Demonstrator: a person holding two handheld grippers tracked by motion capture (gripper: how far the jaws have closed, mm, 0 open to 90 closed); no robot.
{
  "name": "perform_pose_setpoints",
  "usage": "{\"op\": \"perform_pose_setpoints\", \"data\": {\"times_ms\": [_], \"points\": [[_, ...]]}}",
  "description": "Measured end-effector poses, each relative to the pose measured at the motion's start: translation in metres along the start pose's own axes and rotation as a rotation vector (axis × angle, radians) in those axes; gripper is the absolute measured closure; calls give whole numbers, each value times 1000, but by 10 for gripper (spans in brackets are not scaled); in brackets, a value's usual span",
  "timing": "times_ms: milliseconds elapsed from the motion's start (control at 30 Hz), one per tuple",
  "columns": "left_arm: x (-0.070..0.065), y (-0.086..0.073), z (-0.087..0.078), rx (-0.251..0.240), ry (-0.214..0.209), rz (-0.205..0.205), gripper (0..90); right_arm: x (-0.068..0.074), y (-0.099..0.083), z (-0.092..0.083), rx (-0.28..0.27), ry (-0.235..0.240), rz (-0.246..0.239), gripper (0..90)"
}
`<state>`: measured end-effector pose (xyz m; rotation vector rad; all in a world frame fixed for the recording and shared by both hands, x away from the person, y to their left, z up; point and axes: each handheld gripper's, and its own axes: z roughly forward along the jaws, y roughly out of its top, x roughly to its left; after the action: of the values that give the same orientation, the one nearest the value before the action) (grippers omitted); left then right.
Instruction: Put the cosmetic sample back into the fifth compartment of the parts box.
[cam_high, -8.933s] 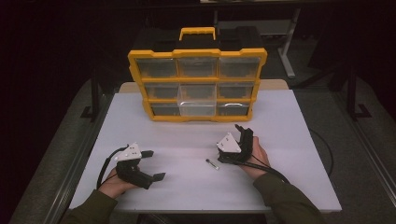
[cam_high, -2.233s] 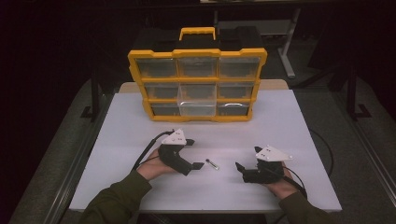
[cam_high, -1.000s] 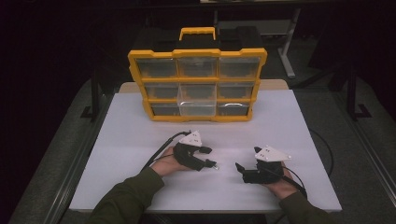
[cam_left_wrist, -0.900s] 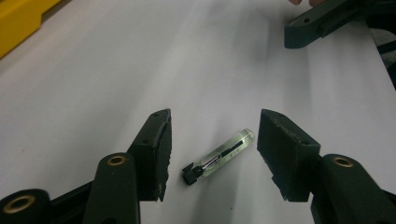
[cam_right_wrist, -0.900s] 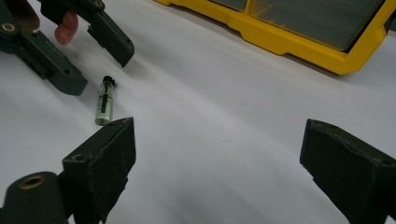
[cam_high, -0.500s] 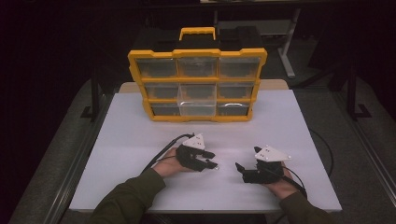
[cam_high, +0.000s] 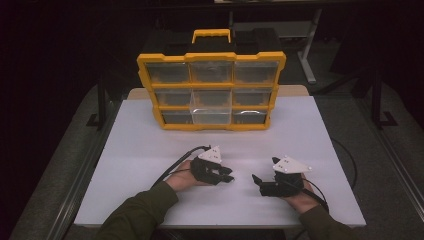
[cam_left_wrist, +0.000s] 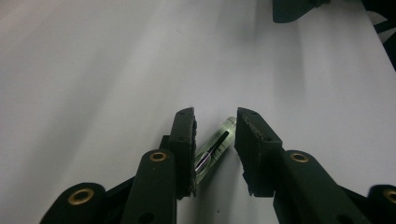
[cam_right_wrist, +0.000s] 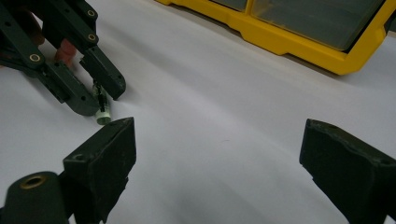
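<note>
From above, the left tongs (cam_high: 229, 175) lie low on the white surface (cam_high: 150, 150), the right tongs (cam_high: 256, 179) near them. In the left gripper view, the jaws have just been closing around a small clear glass tube (cam_left_wrist: 215, 145), one pad touching, a gap at the other. In the right gripper view, the right tongs (cam_right_wrist: 217, 154) gape wide and empty before the yellow plastic drawer organiser (cam_right_wrist: 299, 44).

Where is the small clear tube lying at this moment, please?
In the left gripper view, the small clear tube lies on the white table between the left gripper's closing jaws.
</note>
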<state>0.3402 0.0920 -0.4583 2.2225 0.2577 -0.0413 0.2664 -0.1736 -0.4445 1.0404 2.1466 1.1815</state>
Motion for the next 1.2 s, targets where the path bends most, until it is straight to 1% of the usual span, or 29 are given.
{"op": "perform_pose_setpoints", "data": {"times_ms": [167, 300, 467, 567, 800, 867, 900, 933, 1067, 1100, 1200], "points": [[1, 0, -1, 2, 0, -2, 730, 0, 0, 0, 3, 1, 2, 101], [1, -1, 0, -1, -4, -9, 757, 0, 0, 0, 2, 2, 1, 101], [2, -1, -1, 0, -1, -8, 790, 0, 0, 0, 2, 4, 3, 101], [3, -1, -1, 7, 0, -4, 798, 0, 0, 0, 3, 4, 4, 101], [2, 0, -1, 1, 4, -11, 800, 0, 0, 0, -1, 3, -3, 101], [3, 0, -1, 7, 4, -5, 802, 0, 0, 0, -1, 3, -1, 101], [3, 0, -2, 7, 5, -8, 803, 0, 0, 0, -1, 3, 0, 101], [3, -1, -1, -1, 1, -24, 803, 0, 0, 0, -1, 3, 0, 101], [5, 0, -4, -5, -1, -31, 806, 0, 0, 0, 0, 4, 2, 101], [7, 0, -7, -8, 5, -16, 806, 0, 0, 0, -1, 4, 0, 102], [7, 1, -10, -12, 8, -18, 807, 0, 0, 0, -1, 4, -1, 101]]}}
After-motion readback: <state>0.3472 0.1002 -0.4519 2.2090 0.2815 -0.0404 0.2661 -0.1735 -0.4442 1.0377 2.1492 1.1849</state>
